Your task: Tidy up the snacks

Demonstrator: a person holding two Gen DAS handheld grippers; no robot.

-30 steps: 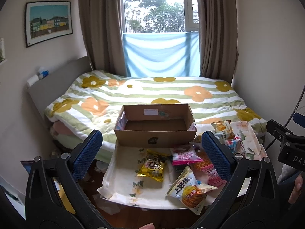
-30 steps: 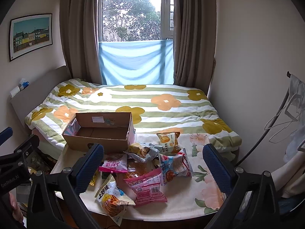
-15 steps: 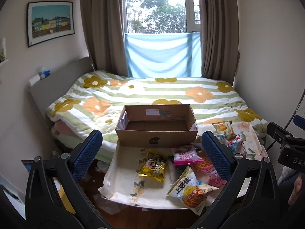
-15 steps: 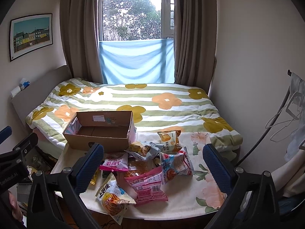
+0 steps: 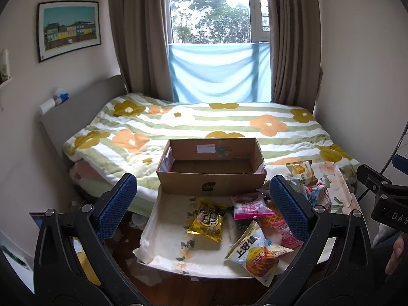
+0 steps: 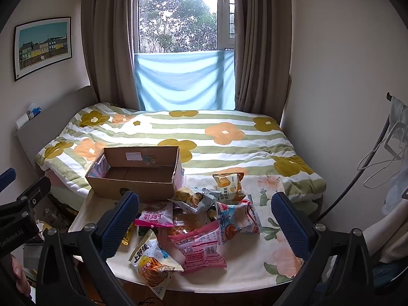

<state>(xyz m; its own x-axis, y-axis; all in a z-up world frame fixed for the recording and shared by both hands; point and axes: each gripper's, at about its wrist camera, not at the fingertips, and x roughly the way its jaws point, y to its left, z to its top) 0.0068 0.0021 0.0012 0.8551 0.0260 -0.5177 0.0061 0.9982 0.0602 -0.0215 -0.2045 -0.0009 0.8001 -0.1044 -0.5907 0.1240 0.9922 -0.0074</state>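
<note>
An open, empty cardboard box (image 5: 211, 178) (image 6: 137, 178) stands at the far left of a small table covered with a floral cloth (image 5: 168, 232) (image 6: 257, 262). Several snack bags lie loose in front of it: a yellow bag (image 5: 207, 219), a pink bag (image 5: 251, 205) (image 6: 197, 247), a white and orange chip bag (image 5: 258, 255) (image 6: 150, 262), a blue and red bag (image 6: 237, 219), and an orange bag (image 6: 229, 183). My left gripper (image 5: 204, 209) is open and empty, above the table's left part. My right gripper (image 6: 204, 219) is open and empty over the pile.
A bed with a striped flower quilt (image 5: 204, 122) (image 6: 204, 137) stands right behind the table. Walls close in on both sides. Clutter lies on the floor (image 5: 76, 201) left of the table. Hangers (image 6: 382, 158) hang at the right.
Both grippers have drifted slightly nearer to the table; the snacks and box have not moved. Both stay open.
</note>
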